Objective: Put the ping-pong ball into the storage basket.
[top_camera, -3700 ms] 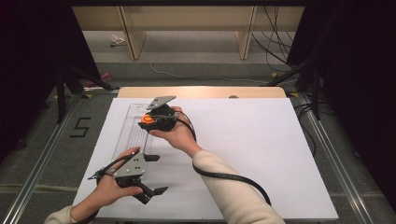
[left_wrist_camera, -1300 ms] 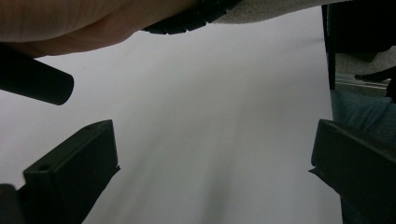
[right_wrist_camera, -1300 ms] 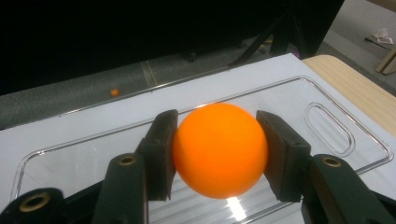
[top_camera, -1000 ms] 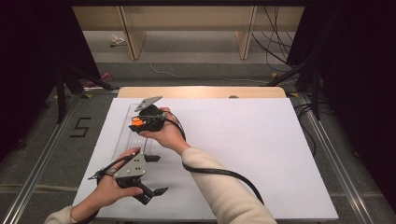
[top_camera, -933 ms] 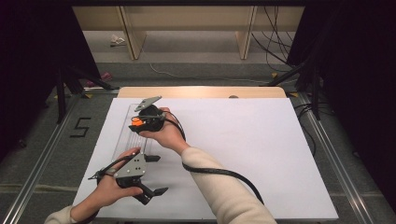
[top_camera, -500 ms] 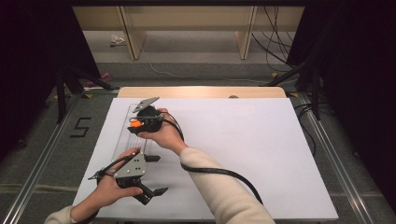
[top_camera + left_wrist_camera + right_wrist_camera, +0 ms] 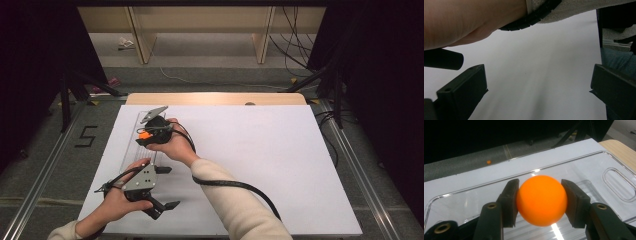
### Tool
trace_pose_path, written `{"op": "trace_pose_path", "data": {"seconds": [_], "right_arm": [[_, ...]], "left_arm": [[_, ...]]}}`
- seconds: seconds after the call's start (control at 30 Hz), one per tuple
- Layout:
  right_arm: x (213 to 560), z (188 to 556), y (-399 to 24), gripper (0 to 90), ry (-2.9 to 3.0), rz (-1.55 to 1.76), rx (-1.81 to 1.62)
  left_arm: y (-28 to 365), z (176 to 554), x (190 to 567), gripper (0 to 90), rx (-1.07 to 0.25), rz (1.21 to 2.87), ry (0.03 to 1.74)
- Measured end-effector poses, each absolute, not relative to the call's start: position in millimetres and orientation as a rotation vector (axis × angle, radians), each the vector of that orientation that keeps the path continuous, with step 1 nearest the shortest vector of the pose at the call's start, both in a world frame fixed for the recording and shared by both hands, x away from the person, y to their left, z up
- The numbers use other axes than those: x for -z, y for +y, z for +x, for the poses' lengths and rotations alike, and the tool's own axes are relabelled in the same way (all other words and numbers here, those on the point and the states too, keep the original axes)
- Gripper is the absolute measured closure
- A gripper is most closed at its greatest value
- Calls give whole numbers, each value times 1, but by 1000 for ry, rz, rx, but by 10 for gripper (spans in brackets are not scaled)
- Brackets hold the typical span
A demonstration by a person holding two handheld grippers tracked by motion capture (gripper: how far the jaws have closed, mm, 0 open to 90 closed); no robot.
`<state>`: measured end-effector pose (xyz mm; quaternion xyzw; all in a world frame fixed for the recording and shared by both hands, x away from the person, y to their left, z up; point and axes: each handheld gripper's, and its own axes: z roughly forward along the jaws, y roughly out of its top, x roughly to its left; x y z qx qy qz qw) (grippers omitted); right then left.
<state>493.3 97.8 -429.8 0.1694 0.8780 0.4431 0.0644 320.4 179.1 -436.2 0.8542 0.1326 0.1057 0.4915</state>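
Orange ball sits clamped in the right tongs, both pads pressing its sides at the widest part. In the high view the ball hangs over the clear plastic tray, near the desk's far-left corner.

Handling guess: smooth, round, hollow-looking, probably very light; rigid shell but could dent if squeezed hard. Slick surface, so it may pop out if the pads sit off-centre. Best hold is across the equator, as it is now. Once let go it will likely roll or bounce.

Left tongs rest wide open with nothing between them, by the desk's near-left corner.

Surface: white sheet covers the desk, flat and bare, with a wood edge along the far side. Tray is glossy and ribbed, with a cut-out handle slot.

Room: dark curtains on both sides, grey floor, cables, and a small orange thing on the floor beyond the desk.
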Motion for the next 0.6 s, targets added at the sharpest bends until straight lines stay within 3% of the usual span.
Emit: {"op": "trace_pose_path", "data": {"seconds": [0.6], "right_arm": [[436,494,101,515,2671,505,-1314]], "left_arm": [[179,320,436,1,-255,2073,322]]}}
